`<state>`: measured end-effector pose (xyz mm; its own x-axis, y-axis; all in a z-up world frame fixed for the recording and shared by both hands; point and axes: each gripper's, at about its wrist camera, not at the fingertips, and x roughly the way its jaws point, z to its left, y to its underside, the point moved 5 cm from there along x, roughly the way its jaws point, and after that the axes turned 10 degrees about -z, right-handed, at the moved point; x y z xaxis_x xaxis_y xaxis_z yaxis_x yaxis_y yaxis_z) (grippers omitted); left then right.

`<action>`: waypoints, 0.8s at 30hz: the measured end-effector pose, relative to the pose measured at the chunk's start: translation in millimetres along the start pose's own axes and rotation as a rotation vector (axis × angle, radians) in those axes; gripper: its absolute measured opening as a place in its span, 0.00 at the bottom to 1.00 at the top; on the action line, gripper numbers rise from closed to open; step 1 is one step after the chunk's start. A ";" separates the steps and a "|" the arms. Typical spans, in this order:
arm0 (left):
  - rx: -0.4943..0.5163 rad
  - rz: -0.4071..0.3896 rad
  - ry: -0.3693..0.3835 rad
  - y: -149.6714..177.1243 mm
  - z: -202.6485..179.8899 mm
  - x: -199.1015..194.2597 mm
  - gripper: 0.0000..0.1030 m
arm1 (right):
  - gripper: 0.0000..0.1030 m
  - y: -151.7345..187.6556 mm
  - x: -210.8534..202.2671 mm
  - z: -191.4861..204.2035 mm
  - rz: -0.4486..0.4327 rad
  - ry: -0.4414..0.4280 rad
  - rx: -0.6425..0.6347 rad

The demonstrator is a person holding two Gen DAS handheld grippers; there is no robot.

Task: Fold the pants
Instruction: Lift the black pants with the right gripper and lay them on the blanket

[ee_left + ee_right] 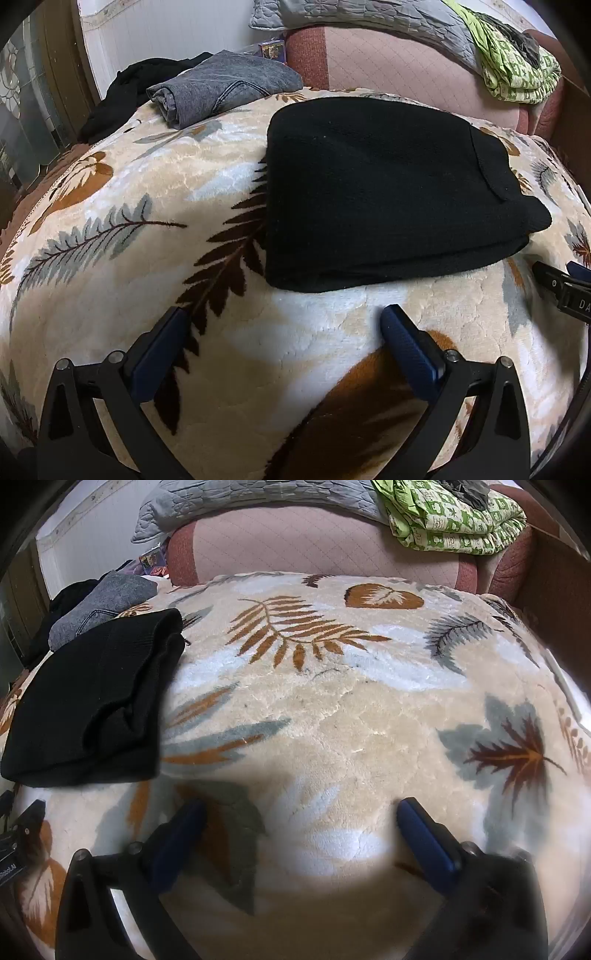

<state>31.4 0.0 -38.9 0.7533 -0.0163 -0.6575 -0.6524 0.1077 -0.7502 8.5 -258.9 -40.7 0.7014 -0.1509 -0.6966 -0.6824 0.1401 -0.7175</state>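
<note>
The black pants [384, 192] lie folded in a compact stack on the leaf-patterned blanket [110, 206]. My left gripper [284, 317] is open and empty, just in front of the stack's near edge, not touching it. In the right wrist view the pants [92, 705] lie at the left, and the blanket [332, 720] fills the middle. My right gripper [301, 808] is open and empty over bare blanket, to the right of the stack. The right gripper's body [565, 291] shows at the right edge of the left wrist view.
Folded grey pants [221, 88] and a dark garment [122, 96] lie at the blanket's far left. A pink quilted cushion [399, 62] stands behind, with a grey quilt [369, 18] and a green patterned cloth [517, 70] on it. A wall and door are at the left.
</note>
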 end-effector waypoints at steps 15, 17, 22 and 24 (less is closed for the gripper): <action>-0.003 -0.001 0.001 -2.3 -0.9 2.4 1.00 | 1.00 -0.2 -1.0 0.3 -0.001 -0.002 0.004; -0.004 -0.001 0.003 -2.6 0.1 3.8 1.00 | 1.00 0.0 -1.5 0.8 -0.002 -0.002 0.004; -0.003 -0.002 0.002 -2.8 0.1 4.2 1.00 | 1.00 -0.1 -1.7 0.7 -0.002 -0.002 0.003; -0.003 -0.002 0.002 -2.7 0.3 4.2 1.00 | 1.00 -0.1 -1.8 0.7 -0.002 -0.002 0.004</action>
<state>36.4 -0.1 -39.6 0.7545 -0.0187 -0.6560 -0.6511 0.1042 -0.7518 7.4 -258.0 -39.3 0.7033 -0.1488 -0.6951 -0.6801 0.1436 -0.7189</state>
